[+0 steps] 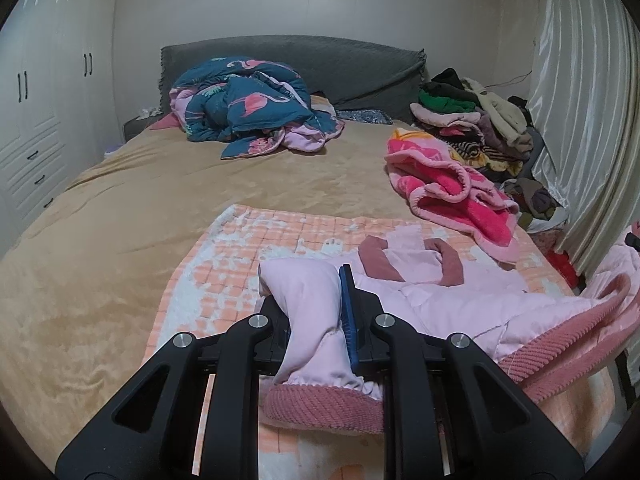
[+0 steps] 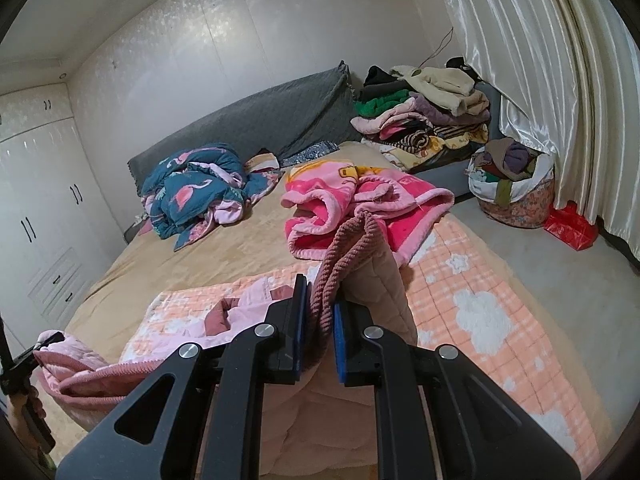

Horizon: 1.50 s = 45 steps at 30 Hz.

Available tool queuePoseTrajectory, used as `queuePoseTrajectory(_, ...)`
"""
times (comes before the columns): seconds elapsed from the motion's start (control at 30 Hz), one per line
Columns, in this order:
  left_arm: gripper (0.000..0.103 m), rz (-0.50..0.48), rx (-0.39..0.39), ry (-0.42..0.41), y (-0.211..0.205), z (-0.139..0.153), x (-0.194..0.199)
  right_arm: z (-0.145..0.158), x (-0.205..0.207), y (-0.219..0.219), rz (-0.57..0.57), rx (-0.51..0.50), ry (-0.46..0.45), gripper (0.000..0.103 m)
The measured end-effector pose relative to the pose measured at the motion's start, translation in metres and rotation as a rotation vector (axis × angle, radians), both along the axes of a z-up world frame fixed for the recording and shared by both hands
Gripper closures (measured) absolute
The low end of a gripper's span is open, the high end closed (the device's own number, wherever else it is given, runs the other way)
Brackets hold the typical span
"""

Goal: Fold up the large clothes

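Observation:
A pale pink quilted jacket (image 1: pixel 460 300) with dusty-rose ribbed collar and hem lies on an orange-and-white checked blanket (image 1: pixel 240 248) at the foot of the bed. My left gripper (image 1: pixel 316 300) is shut on a bunched sleeve of the jacket, whose ribbed cuff (image 1: pixel 320 404) hangs toward the camera. My right gripper (image 2: pixel 320 308) is shut on the jacket's ribbed hem (image 2: pixel 352 248), lifted above the blanket (image 2: pixel 480 312). The jacket's body (image 2: pixel 240 308) stretches left toward the left gripper at the frame edge (image 2: pixel 24 364).
A tan bed sheet (image 1: pixel 140 208) covers the bed. A teal flamingo quilt (image 1: pixel 248 104) lies by the grey headboard. A pink blanket (image 1: pixel 452 192) lies right. A pile of clothes (image 2: pixel 424 116), a full basket (image 2: pixel 512 184), a curtain (image 2: pixel 560 80) and wardrobes (image 1: pixel 40 100) surround it.

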<state>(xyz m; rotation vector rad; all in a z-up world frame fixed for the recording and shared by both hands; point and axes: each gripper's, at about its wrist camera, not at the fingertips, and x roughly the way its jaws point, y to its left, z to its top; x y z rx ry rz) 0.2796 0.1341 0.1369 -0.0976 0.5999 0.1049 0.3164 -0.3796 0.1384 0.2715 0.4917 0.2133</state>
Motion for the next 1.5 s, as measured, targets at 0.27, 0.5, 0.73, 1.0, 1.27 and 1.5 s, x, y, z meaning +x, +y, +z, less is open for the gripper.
queuePoseTrajectory(0.27,0.092,0.033,0.004,0.001,-0.001,-0.005,0.019,-0.002,0.028,0.008,-0.005,-0.032,0.030,0.092)
queuePoseTrajectory(0.5,0.092,0.034,0.013,0.015,0.000,-0.009,0.031,-0.008,0.046,0.000,0.015,0.047,0.046,0.075)
queuePoseTrajectory(0.73,0.092,0.038,0.020,0.020,0.000,-0.017,0.042,-0.006,0.048,-0.005,0.047,0.071,0.017,0.053)
queuePoseTrajectory(1.0,0.091,0.014,0.047,0.013,-0.007,-0.026,0.051,-0.025,0.022,0.003,0.141,0.023,-0.083,0.033)
queuePoseTrajectory(1.27,0.077,-0.011,0.049,0.014,-0.016,-0.033,0.056,-0.114,0.026,0.037,0.170,-0.109,0.122,0.023)
queuePoseTrajectory(1.5,0.054,-0.040,0.024,-0.001,-0.025,-0.030,0.048,-0.165,0.011,0.035,0.197,0.018,0.187,0.016)
